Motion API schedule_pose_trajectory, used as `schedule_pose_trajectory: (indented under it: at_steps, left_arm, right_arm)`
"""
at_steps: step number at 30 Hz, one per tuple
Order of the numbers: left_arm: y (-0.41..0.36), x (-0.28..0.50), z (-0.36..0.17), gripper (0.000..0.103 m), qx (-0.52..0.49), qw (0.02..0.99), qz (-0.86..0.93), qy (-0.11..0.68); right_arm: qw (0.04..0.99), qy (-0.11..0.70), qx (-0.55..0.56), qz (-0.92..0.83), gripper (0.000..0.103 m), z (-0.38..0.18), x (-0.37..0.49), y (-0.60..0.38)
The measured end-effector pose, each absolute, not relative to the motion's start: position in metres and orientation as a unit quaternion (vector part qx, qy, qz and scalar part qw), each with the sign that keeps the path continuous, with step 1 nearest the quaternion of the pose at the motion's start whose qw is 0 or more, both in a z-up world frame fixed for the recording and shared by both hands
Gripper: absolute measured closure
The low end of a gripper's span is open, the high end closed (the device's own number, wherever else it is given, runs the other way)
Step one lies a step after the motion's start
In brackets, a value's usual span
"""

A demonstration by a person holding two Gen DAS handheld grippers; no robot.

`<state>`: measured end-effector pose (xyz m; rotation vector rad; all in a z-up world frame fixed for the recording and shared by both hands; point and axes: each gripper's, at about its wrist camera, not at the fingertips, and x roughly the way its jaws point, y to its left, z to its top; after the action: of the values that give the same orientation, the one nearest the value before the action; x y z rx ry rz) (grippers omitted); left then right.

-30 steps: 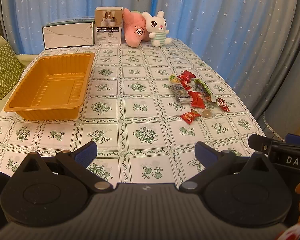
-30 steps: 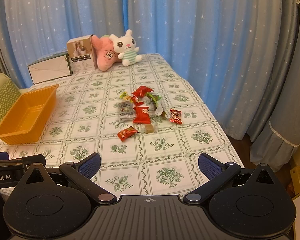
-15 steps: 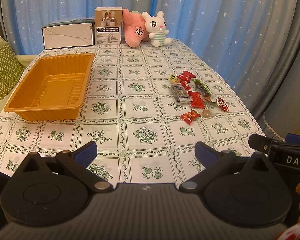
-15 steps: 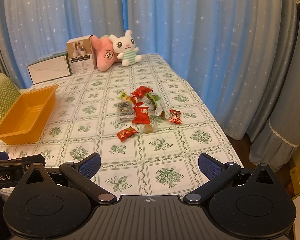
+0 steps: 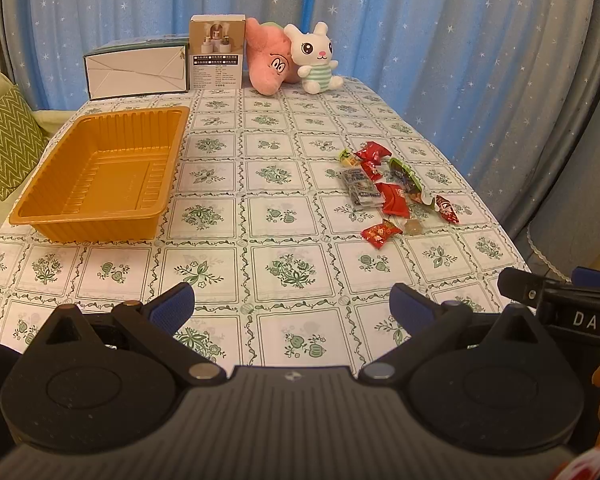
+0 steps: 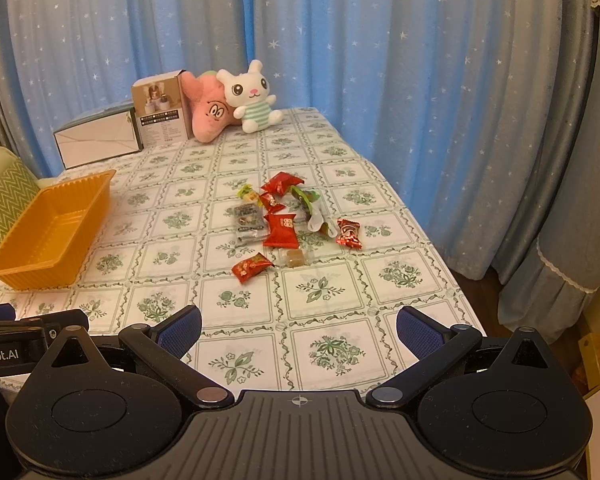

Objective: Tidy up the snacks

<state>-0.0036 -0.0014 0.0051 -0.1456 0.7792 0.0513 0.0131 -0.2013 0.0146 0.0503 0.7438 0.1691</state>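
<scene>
Ahead, snacks (image 6: 288, 224) lie well beyond the right gripper (image 6: 299, 330); both grippers spread wide, left gripper (image 5: 292, 306) too.

I hold my left gripper (image 5: 291, 307) low and level, its blue-padded fingers (image 5: 172, 308) spread wide with nothing between them. My right gripper (image 6: 299, 330) sits just beside it, fingers equally wide apart.

On the tabletop (image 5: 284, 216) the tray (image 5: 100, 176) sits left and the snacks (image 5: 388, 192) lie clustered right, well apart. Behind them, along the far edge (left to right): two boxes (image 5: 136, 68), then two plush toys (image 5: 292, 58) side by side before the curtain (image 5: 420, 20).
</scene>
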Motion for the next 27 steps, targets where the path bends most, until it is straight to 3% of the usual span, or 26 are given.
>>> schedule_pose_trajectory:
  at_steps: [27]
  left_arm:
    - [-0.0034, -0.0033, 0.0062, 0.000, -0.068, 0.923, 0.025, 0.378]
  right_arm:
    - [0.928, 0.363, 0.024, 0.082, 0.000, 0.0152, 0.0148, -0.2045]
